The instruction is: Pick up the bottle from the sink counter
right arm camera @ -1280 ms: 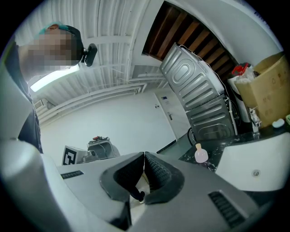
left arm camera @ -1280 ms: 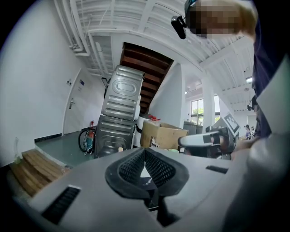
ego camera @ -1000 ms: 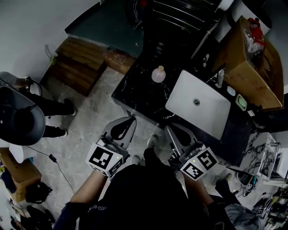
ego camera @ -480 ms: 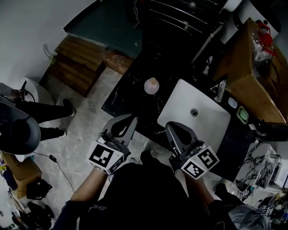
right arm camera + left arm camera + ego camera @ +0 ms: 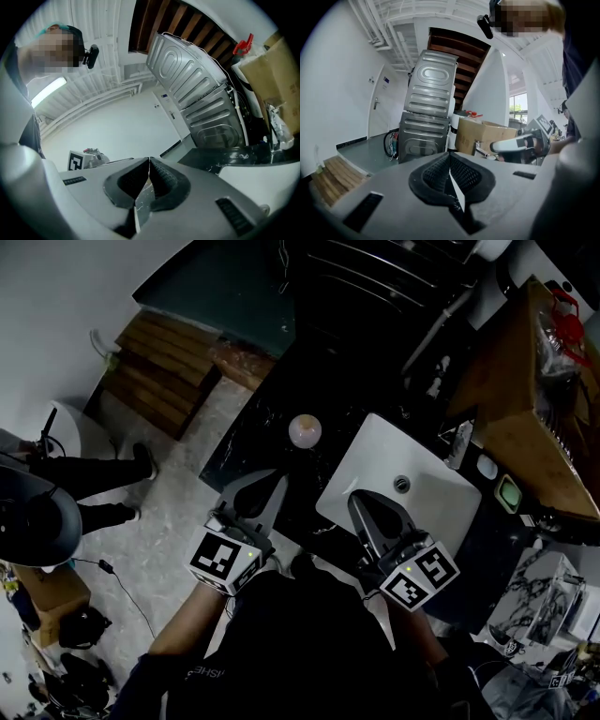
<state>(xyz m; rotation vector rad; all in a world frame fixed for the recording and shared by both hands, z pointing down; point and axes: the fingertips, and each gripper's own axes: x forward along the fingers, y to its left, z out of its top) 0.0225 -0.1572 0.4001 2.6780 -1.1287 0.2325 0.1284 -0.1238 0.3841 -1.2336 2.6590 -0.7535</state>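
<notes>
The bottle (image 5: 305,430), pale pink and round from above, stands upright on the black sink counter (image 5: 251,444), left of the white sink (image 5: 370,454). My left gripper (image 5: 269,486) hovers over the counter's near edge, just short of the bottle; its jaws are shut with nothing between them (image 5: 450,157). Over the sink's near rim my right gripper (image 5: 362,506) is also shut and empty (image 5: 149,161). Neither gripper view shows the bottle.
A faucet (image 5: 458,442) and a green soap dish (image 5: 507,493) sit behind the sink. A cardboard box (image 5: 539,432) stands at the right, a stacked metal appliance (image 5: 429,108) behind the counter. Wooden steps (image 5: 159,371) and a standing person (image 5: 89,474) are on the left.
The head view has drawn closer to the counter; bottle and sink have slid down and left in the picture. Both grippers have stayed shut and now reach over the counter's near edge.
</notes>
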